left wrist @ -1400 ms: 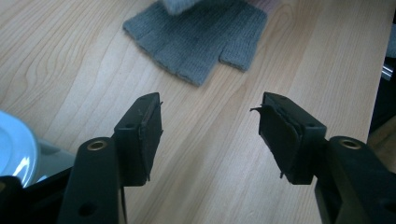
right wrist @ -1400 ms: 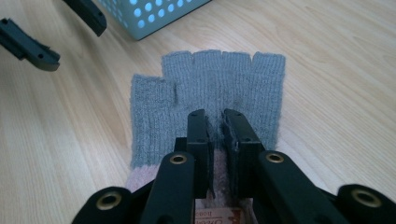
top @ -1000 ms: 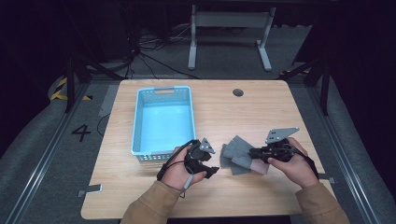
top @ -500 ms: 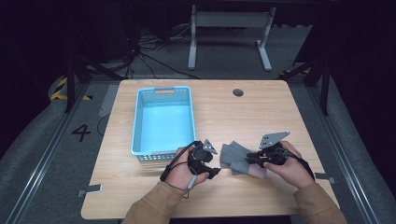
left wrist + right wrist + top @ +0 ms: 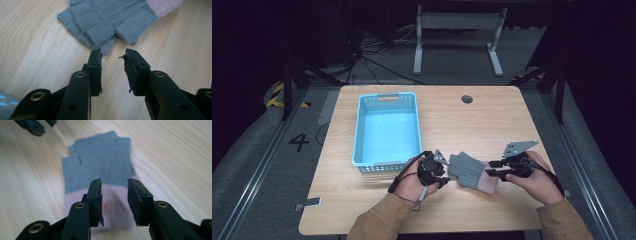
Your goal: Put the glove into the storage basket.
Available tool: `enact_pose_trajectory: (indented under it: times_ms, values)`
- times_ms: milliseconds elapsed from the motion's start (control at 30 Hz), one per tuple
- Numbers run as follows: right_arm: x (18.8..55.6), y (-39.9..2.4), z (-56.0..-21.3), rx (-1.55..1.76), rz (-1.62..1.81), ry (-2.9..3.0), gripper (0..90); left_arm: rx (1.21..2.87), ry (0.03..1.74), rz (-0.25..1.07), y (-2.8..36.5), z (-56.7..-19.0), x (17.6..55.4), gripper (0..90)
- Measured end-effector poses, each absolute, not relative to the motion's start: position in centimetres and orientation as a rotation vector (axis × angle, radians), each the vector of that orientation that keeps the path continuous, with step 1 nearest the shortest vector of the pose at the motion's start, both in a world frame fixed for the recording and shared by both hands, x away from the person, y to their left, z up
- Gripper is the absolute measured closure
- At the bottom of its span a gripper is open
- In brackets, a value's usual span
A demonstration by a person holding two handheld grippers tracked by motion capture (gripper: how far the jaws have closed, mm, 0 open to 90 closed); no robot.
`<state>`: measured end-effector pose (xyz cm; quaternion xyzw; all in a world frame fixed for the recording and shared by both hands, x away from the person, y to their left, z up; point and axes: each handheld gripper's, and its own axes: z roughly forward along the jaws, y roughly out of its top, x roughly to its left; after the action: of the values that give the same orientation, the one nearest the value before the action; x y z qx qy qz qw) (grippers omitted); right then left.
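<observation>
A grey knitted fingerless glove (image 5: 468,170) with a pink cuff lies flat on the wooden table near the front edge. My left gripper (image 5: 446,172) sits at its finger end, open, jaws just short of the glove's (image 5: 112,22) fingers. My right gripper (image 5: 490,174) hovers at the cuff end, open, with the pink cuff (image 5: 110,202) below and between its jaws. Nothing is held by my left gripper (image 5: 113,56) or my right gripper (image 5: 114,186).
A light blue plastic basket (image 5: 386,129), with nothing in it, stands on the table (image 5: 472,125) left of the glove, close to my left hand. A round cable hole (image 5: 467,99) is at the back. Dark floor, cables and a metal stand lie beyond the table.
My right gripper has moved left toward the glove's cuff. The glove now lies flatter. My left gripper has barely shifted.
</observation>
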<state>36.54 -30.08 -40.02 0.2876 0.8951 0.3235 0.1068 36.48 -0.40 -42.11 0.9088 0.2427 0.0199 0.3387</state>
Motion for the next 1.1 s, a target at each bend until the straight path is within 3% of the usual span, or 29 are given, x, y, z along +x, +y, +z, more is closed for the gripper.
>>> enact_pose_trajectory:
  times_ms: [367, 1100]
  values:
    - [36.0, -33.0, -39.7, 0.998, 0.789, 2.616, 67.1, 2.372, 0.656, 0.034, -0.7, -42.4, 36.9, 76.4]
    - [36.5, -32.4, -41.9, 0.965, 0.701, 2.733, 65.8, 2.375, 0.703, 0.063, -2.0, -43.6, 38.0, 71.7]
